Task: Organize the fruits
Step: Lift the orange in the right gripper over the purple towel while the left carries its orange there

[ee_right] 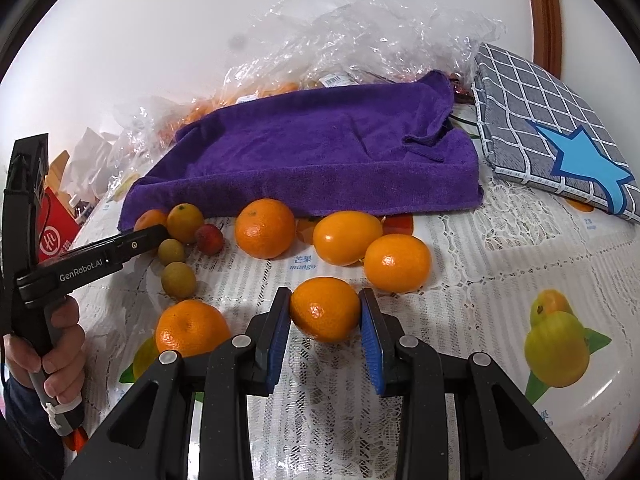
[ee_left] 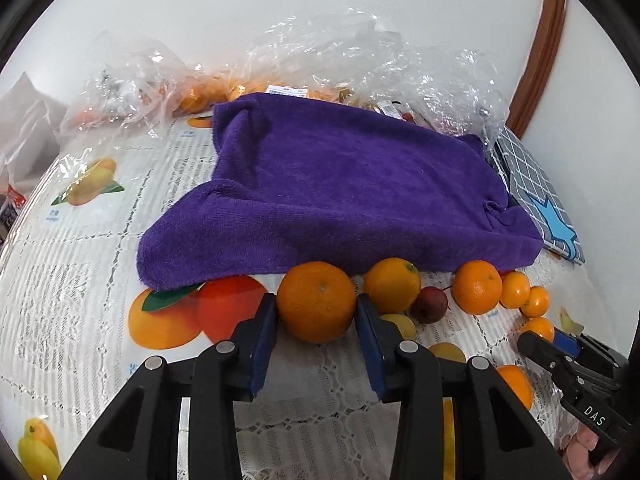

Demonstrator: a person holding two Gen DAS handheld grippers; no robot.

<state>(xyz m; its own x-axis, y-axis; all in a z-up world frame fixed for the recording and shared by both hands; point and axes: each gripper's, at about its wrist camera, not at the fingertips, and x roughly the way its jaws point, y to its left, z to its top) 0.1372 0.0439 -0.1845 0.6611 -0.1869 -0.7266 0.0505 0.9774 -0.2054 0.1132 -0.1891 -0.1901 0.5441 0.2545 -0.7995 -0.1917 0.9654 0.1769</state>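
1. Fruit inside plastic bags (ee_left: pixel 224 92) at back: orange blur thru crinkled film, count & type can't tell.
2. Purple towel (ee_left: pixel 340 184) covers whatever's under it; bag labels too small to read.
3. Checked cloth (ee_right: pixel 548 128) partly hidden behind the towel in left view.
4. Red box (ee_right: pixel 56 232) cut by left gripper, logo only partly seen.
5. Surface (ee_left: pixel 72 280) print text mostly illegible.

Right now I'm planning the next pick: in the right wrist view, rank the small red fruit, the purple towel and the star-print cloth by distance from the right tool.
1. Small red fruit, ahead to the left.
2. Purple towel, straight ahead, behind the fruits.
3. Star-print cloth, far right, beside the towel.
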